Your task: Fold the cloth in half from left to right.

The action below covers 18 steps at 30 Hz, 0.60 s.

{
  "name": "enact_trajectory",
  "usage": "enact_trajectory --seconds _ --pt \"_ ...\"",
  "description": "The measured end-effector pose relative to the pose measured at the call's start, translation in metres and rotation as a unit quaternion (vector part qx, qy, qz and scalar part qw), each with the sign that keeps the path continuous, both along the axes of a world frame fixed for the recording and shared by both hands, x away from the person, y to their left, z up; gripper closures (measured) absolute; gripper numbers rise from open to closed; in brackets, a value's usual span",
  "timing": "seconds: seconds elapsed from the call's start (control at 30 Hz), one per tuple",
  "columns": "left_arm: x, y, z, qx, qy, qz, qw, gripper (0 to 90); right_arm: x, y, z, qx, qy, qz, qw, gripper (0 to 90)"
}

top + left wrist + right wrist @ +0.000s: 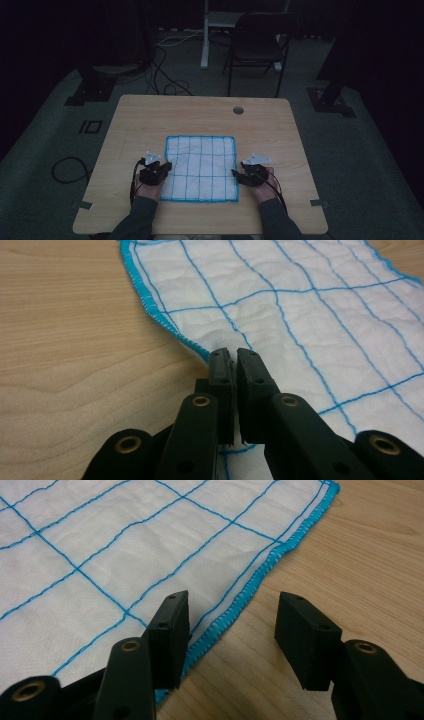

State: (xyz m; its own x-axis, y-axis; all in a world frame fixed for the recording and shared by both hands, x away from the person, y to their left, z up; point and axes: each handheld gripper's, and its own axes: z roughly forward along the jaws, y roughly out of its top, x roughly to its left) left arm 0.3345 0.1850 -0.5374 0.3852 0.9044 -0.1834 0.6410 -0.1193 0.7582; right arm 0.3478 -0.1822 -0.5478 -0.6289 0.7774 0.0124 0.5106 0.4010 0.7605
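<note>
A white cloth (200,167) with a blue grid and blue stitched hem lies flat on the wooden table (150,115). My left gripper (165,166) is at the cloth's left edge. In the left gripper view its jaws (231,354) are pressed together on the hem of the cloth (300,305), which puckers up at the tips. My right gripper (235,174) is at the cloth's right edge. In the right gripper view it (232,607) stands open astride the hem, one jaw over the cloth (100,540), the other over bare wood.
A round cable hole (238,110) sits in the tabletop beyond the cloth. Behind the table stand a dark folding chair (255,45) and a white post (205,35). Cables (70,170) lie on the grey floor at the left. The room is dim.
</note>
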Motion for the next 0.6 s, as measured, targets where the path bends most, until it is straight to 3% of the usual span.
enact_trajectory --seconds 0.37,0.6 --pt "-0.002 -0.003 0.012 -0.006 -0.013 -0.009 0.9999 86.7 0.001 -0.001 0.000 0.001 0.001 0.003 1.0000 47.4" --pt "-0.002 -0.012 0.027 -0.013 -0.031 -0.027 0.9991 86.6 0.001 -0.001 0.000 0.001 0.001 0.004 1.0000 47.2"
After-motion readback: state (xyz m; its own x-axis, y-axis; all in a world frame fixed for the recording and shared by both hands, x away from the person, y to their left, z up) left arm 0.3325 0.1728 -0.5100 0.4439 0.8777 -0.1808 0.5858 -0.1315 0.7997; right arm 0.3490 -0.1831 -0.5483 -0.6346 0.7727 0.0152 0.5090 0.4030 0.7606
